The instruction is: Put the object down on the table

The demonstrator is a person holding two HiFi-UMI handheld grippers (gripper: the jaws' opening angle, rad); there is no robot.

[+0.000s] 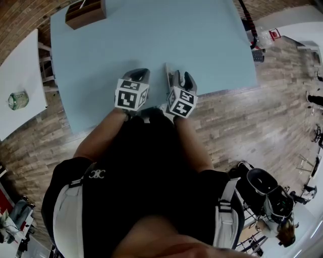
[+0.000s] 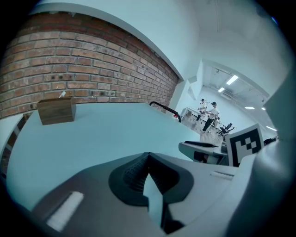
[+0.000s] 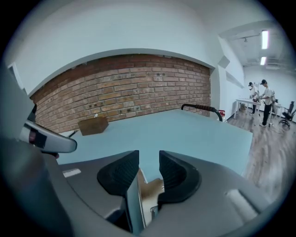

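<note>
On the light blue table [image 1: 151, 35], near its front edge, a thin grey flat object [image 1: 167, 75] stands on edge just left of my right gripper [image 1: 182, 76]. In the right gripper view the grey sheet [image 3: 133, 203] runs along the inner side of the left pad, with a tan part [image 3: 151, 190] low between the jaws. The right gripper [image 3: 149, 159] shows a gap at its tips, and bare table is visible through it. I cannot see both pads pressing on the object. My left gripper [image 1: 137, 74] hovers beside it; in its own view its tips [image 2: 148, 157] meet with nothing held.
A brown wooden box [image 1: 86, 12] sits at the table's far left corner by the brick wall. A black cable [image 1: 250, 25] hangs over the far right edge. A white side table with a glass jar [image 1: 17, 99] stands to the left. People stand far off on the right.
</note>
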